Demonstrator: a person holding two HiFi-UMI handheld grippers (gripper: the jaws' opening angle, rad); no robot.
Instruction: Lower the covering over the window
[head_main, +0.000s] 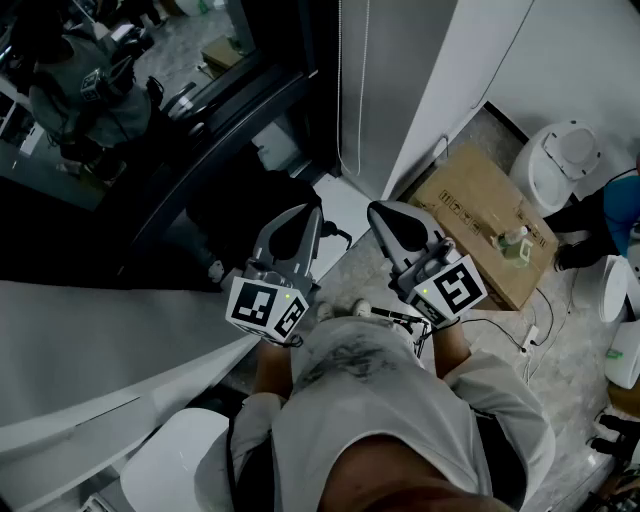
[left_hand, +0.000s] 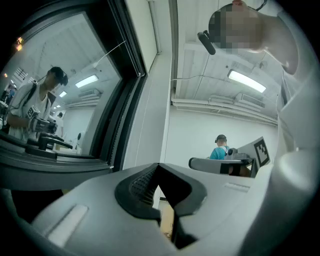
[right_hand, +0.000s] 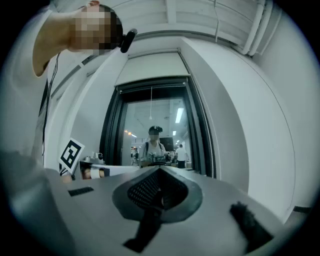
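A dark-framed window (head_main: 150, 120) stands ahead on the left, its glass reflecting a person. In the right gripper view its white covering (right_hand: 152, 67) is rolled up near the top of the window (right_hand: 155, 130), and a thin pull cord (right_hand: 151, 102) hangs down the middle. A looped cord (head_main: 340, 90) hangs beside the frame. My left gripper (head_main: 308, 212) (left_hand: 159, 166) and my right gripper (head_main: 380, 210) (right_hand: 160, 171) are held side by side at waist height, pointing roughly level at the window. Both have their jaws together with nothing between them. Neither touches a cord.
A grey sill (head_main: 100, 340) runs along the left. On the floor to the right lie a flat cardboard box (head_main: 470, 200) with a bottle (head_main: 515, 245), a white round bin (head_main: 565, 160) and cables (head_main: 500, 330). A white seat (head_main: 175, 455) is at lower left.
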